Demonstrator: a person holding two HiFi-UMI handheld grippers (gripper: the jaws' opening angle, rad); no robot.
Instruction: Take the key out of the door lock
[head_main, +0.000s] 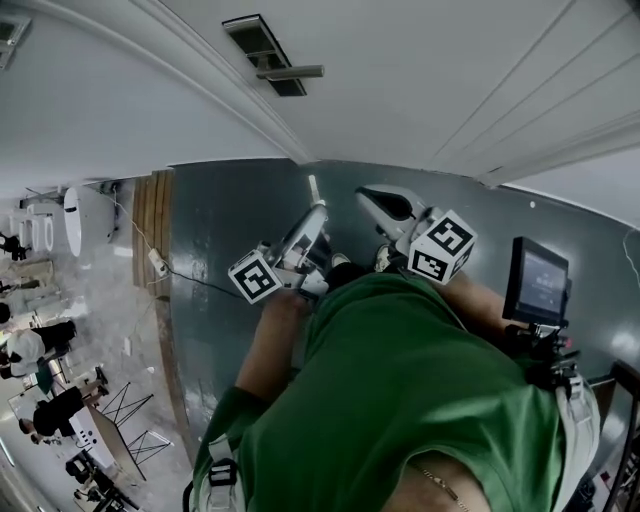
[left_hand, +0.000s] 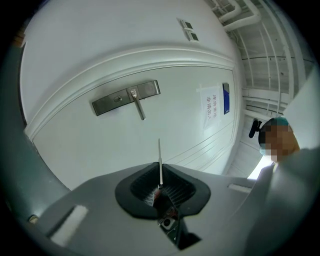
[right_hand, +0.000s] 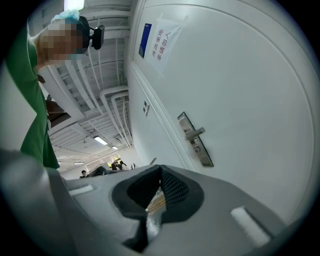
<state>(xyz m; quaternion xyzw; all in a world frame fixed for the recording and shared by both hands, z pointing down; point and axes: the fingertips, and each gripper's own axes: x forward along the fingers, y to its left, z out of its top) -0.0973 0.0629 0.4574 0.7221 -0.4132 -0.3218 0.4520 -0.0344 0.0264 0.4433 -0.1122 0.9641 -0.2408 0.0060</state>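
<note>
The silver lock plate (left_hand: 125, 97) with its lever handle (left_hand: 139, 106) sits on the white door (left_hand: 90, 145), some way ahead of both grippers. Its keyhole (left_hand: 117, 99) looks empty. My left gripper (left_hand: 160, 172) is shut on the key (left_hand: 160, 157), whose thin blade sticks straight out past the pads toward the door. The head view shows that key (head_main: 313, 188) at the tip of the left gripper (head_main: 318, 212). My right gripper (right_hand: 160, 172) points along the door with its pads together and nothing held. The lock plate (right_hand: 196, 139) lies to its right.
A paper notice (left_hand: 211, 112) and a blue sign (left_hand: 226, 98) hang on the door. A monitor on a stand (head_main: 540, 280) is at my right. A power strip with a cable (head_main: 157, 262) lies on the grey floor. People (head_main: 40, 350) work at the far left.
</note>
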